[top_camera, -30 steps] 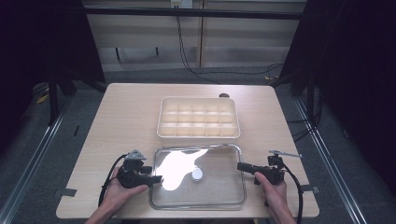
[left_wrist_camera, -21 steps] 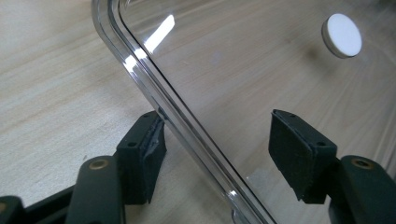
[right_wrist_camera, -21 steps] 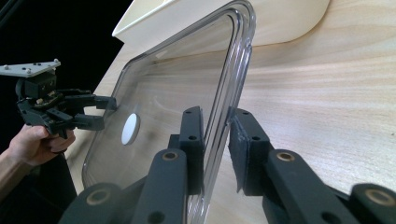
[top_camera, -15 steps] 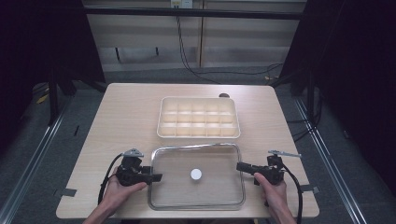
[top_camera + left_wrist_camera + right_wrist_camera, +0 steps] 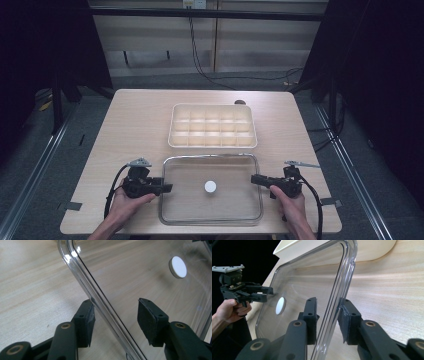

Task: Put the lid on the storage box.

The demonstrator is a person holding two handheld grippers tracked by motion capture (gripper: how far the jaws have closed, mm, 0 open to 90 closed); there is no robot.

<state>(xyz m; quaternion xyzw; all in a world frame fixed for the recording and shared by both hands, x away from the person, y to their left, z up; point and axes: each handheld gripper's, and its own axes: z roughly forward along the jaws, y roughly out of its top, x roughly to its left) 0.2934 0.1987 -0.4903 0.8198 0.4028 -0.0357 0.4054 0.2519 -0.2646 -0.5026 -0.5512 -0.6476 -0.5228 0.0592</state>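
A clear plastic lid [image 5: 210, 156] lies flat on the table near the front edge, with a white round disc [image 5: 210, 187] at its middle. My left gripper [image 5: 167, 188] straddles its left rim [image 5: 100, 302]. Its jaws have just been closing, and one pad [image 5: 87, 320] sits near the rim while the other stands well off. My right gripper [image 5: 254, 179] straddles the right rim [image 5: 339, 290]. Its jaws have just been opening, and a small gap shows beside the inner pad [image 5: 312, 315]. The disc [image 5: 177, 267] [image 5: 280, 305] shows in both gripper views.
A cream tray with several compartments [image 5: 213, 106] stands just behind the lid, and its edge [image 5: 372, 250] shows in the right gripper view. The wooden table [image 5: 130, 130] is bare on both sides. The left gripper [image 5: 268, 293] and its hand show across the lid.
The bright glare on the clear lid one second ago has gone. Both hands stay where they were at the lid's two sides.
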